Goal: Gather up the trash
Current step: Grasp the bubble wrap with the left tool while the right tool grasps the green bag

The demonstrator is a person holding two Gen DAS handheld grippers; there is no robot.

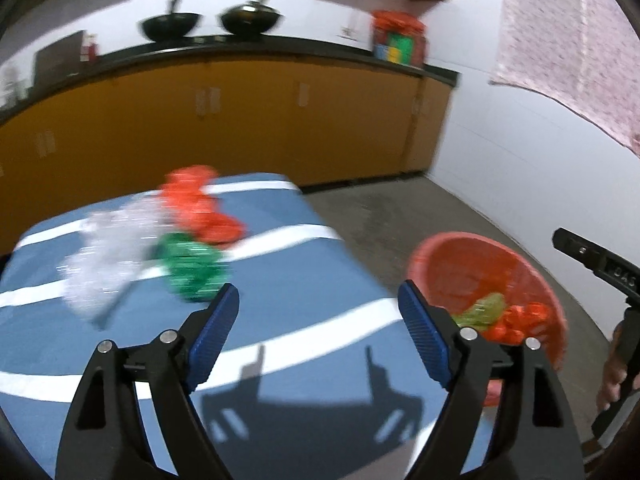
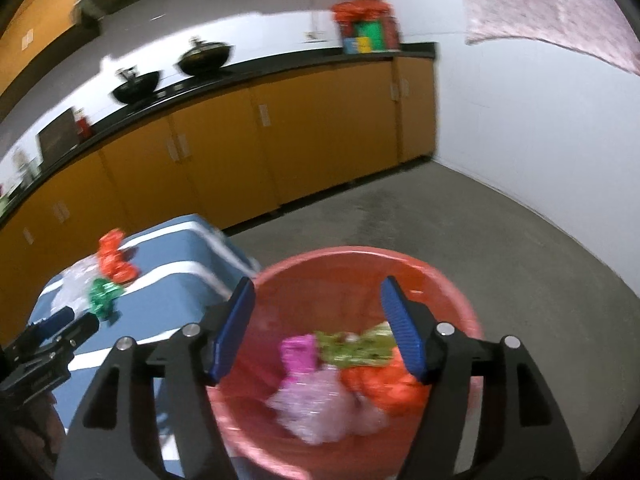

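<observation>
A red basket [image 2: 304, 280] stands on the floor beside a blue table [image 1: 280, 312]; it also shows in the left wrist view [image 1: 472, 256]. It holds pink [image 2: 298, 354], green, clear and orange wrappers. On the table lie a green wrapper [image 1: 192, 266], an orange wrapper [image 1: 200, 208] and clear plastic [image 1: 108, 252]; they show small in the right wrist view [image 2: 104, 294]. My left gripper [image 1: 318, 308] is open and empty over the table, just right of the green wrapper. My right gripper [image 2: 318, 300] is open and empty above the basket.
Yellow cabinets [image 1: 248, 120] with a black counter run along the back, carrying two black woks [image 1: 170, 24] and a coloured box [image 1: 396, 40]. A white wall [image 1: 520, 152] stands right. Grey floor [image 2: 460, 224] lies beyond the basket.
</observation>
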